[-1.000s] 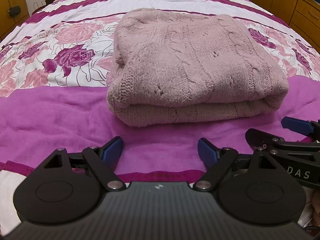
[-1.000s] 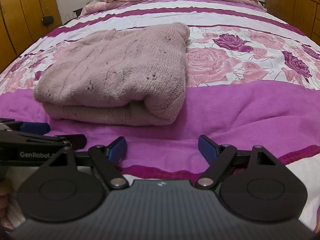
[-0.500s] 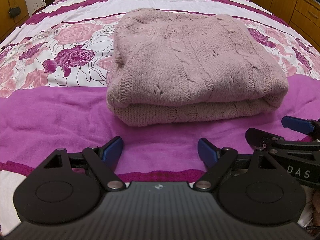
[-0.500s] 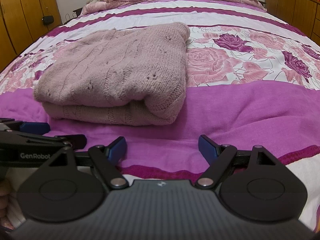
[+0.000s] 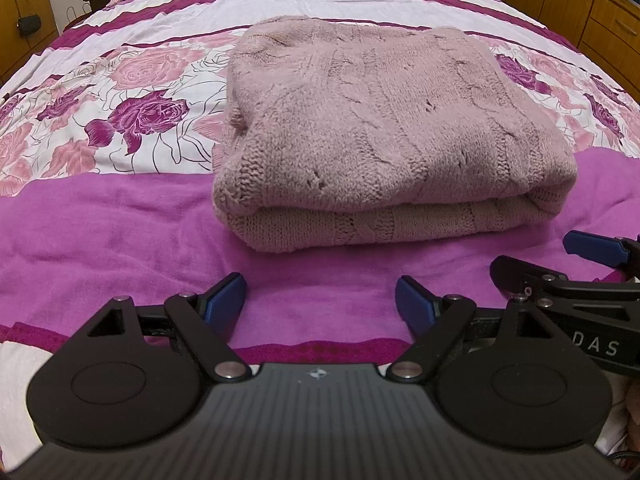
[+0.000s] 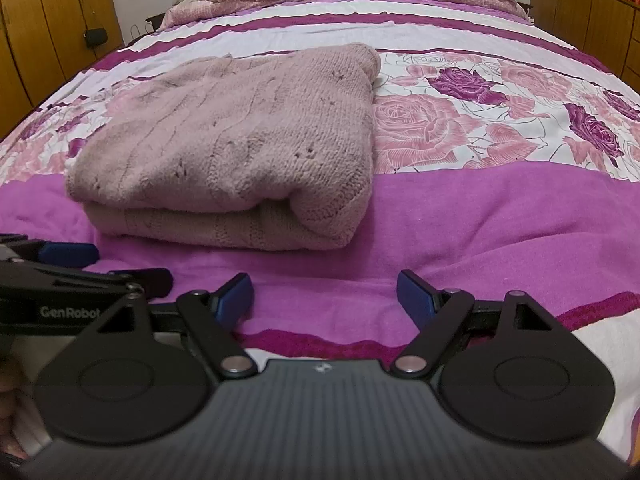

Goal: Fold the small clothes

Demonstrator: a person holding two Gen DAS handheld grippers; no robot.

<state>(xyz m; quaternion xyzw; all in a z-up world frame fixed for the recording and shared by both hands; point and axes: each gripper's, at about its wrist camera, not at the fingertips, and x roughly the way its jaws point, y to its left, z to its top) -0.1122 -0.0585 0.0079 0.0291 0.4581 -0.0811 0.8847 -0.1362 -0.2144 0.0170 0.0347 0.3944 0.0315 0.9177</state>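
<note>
Lying folded on the bed [image 5: 120,240] just ahead of both grippers, the pink knit sweater [image 5: 380,132] looks soft, bulky and floppy, best pinched through its thick near edge, while the left gripper [image 5: 320,300] and right gripper [image 6: 324,296] hold their jaws apart, empty.

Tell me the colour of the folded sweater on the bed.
The sweater is a dusty pink cable knit, seen best in the left wrist view.

Floral bedspread [image 5: 120,128], wooden cabinets [image 6: 48,32]
</note>
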